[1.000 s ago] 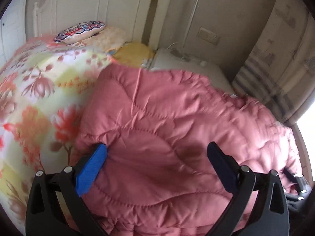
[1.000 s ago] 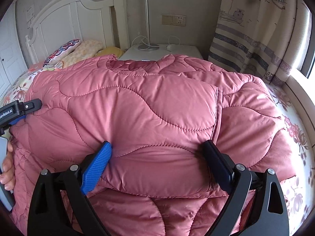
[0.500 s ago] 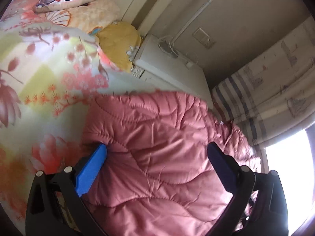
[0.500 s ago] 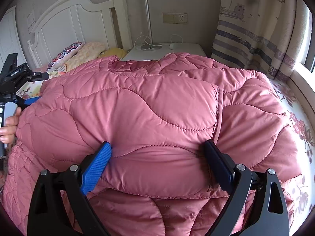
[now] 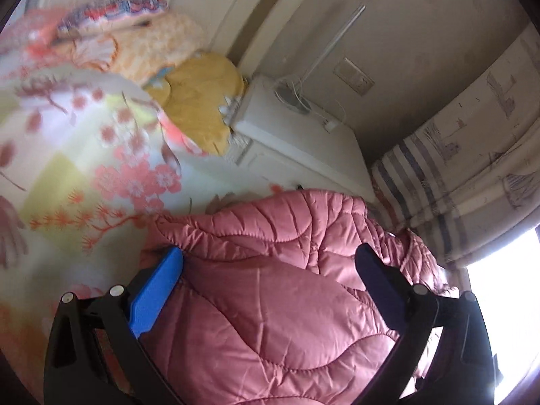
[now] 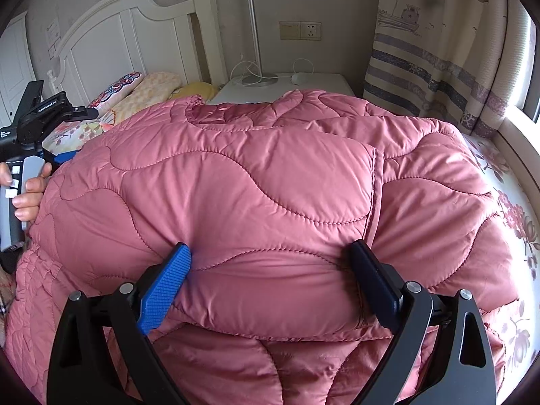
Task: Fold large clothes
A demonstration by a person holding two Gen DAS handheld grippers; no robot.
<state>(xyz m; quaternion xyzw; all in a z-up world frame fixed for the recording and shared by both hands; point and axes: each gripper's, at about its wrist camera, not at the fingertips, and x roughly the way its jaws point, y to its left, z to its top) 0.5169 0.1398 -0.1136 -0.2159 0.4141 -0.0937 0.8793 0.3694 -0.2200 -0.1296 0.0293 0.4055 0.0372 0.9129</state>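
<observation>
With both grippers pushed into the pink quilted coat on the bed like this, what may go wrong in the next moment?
1. The right gripper holds its fingers wide around a thick puffy fold of the pink coat; the smooth padding may slip out and the fold spring open.
2. The left gripper also sits open at the coat's edge beside the floral bedspread, so closing there might catch the bedspread together with the coat.

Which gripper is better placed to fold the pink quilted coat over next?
Probably left. The left gripper straddles the pink quilted coat near its free edge; the right gripper spans its bulky middle.
</observation>
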